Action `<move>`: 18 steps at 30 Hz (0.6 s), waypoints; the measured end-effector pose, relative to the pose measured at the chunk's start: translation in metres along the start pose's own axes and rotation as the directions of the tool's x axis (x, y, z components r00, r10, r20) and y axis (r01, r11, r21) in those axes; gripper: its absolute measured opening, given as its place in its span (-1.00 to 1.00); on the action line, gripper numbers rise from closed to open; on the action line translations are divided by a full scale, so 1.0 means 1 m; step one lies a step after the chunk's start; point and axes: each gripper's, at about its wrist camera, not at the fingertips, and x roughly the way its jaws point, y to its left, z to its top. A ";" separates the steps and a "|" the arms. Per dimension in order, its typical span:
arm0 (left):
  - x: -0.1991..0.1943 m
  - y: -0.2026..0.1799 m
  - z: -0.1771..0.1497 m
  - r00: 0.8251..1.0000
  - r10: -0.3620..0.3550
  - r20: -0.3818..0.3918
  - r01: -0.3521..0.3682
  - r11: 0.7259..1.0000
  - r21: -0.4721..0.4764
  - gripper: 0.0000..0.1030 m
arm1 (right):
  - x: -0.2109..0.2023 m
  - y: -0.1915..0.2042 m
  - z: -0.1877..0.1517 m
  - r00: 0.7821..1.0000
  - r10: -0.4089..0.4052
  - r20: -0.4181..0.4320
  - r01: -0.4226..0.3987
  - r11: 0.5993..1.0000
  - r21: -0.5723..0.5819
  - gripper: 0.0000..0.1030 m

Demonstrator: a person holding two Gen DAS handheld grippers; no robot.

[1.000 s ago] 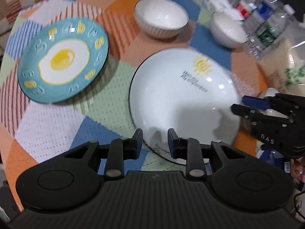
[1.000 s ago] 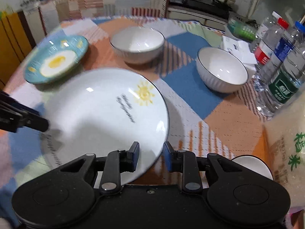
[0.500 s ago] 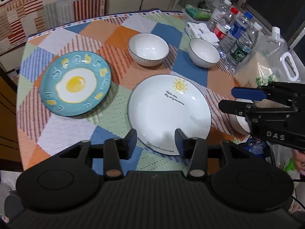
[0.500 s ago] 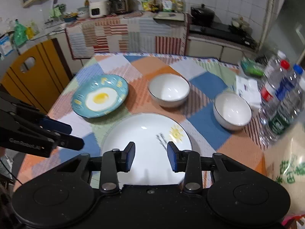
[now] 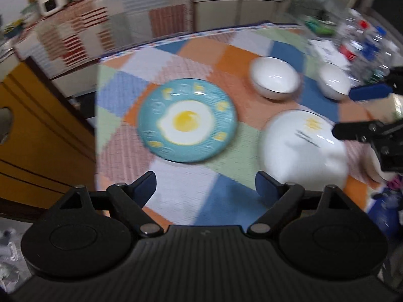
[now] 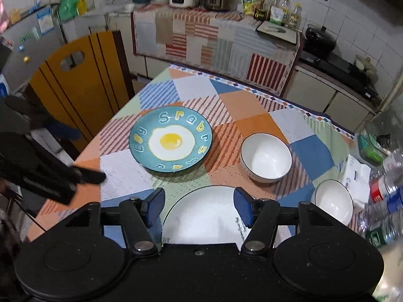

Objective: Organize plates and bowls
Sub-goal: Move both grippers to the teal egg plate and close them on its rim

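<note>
Both grippers are up off the desk (image 6: 252, 105), fingers wide apart, holding nothing. Left gripper (image 5: 205, 185) looks toward the egg plate (image 5: 187, 120); right gripper (image 6: 199, 207) sits over the near rim of the white plate (image 6: 201, 216).

Layout: egg plate far-left on the cloth, white plate just beside it on the near side, not touching. Bowl 1 (image 6: 266, 157) to the right of the egg plate, bowl 2 (image 6: 333, 202) further right, near the bottles (image 6: 385, 201). All four sit flat and apart, so nothing is stacked yet.

My read: the next step is plate on plate, likely egg plate onto white plate, or the reverse.

How I'd do it:
- Plates are glazed, so slippery. Take the rim with one finger under the lip and one on top; don't pinch the flat face.
- The near-left rim of the egg plate is the clear side for the left gripper. The bowl side is crowded.
- The cloth may drag, so lift straight up before moving sideways.
- Keep the plate level, centre it over the other, and set it down gently before releasing.
- Nest bowl 2 into bowl 1 afterwards, gripping the wall near the rim. Watch the bottles close to bowl 2.

The left view is motion-blurred, so exact rim clearance there is hard to judge.
</note>
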 end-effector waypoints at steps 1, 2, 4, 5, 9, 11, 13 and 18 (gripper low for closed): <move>0.002 0.005 0.004 1.000 0.001 0.005 -0.001 1.000 0.001 0.67 | 0.006 0.000 0.005 1.000 0.017 -0.004 -0.017 1.000 0.000 0.26; 0.004 0.010 0.007 1.000 0.005 0.017 -0.005 1.000 0.002 0.67 | 0.014 -0.001 0.010 0.999 0.046 0.003 -0.046 0.999 0.006 0.27; 0.009 0.020 0.015 0.999 -0.003 0.036 0.004 1.000 -0.021 0.67 | 0.027 -0.004 0.018 0.994 0.107 0.016 -0.108 0.994 0.016 0.27; 0.013 0.026 0.019 0.999 -0.009 0.043 0.011 0.999 -0.040 0.67 | 0.034 -0.004 0.021 0.991 0.130 0.026 -0.131 0.991 0.020 0.28; 0.032 0.036 0.027 0.995 0.081 0.060 -0.077 0.995 -0.064 0.67 | 0.060 -0.001 0.024 0.977 0.189 0.095 -0.189 0.982 -0.008 0.35; 0.044 0.040 0.028 0.997 0.041 0.059 -0.037 0.997 -0.068 0.67 | 0.081 0.002 0.024 0.978 0.194 0.074 -0.191 0.981 -0.040 0.35; 0.058 0.046 0.026 0.998 0.024 0.058 -0.019 0.996 -0.091 0.67 | 0.100 0.001 0.020 0.978 0.186 0.093 -0.184 0.982 -0.030 0.35; 0.097 0.049 0.017 0.994 0.098 0.050 -0.095 0.993 -0.073 0.67 | 0.153 -0.019 0.009 0.975 0.195 0.110 -0.208 0.970 0.122 0.35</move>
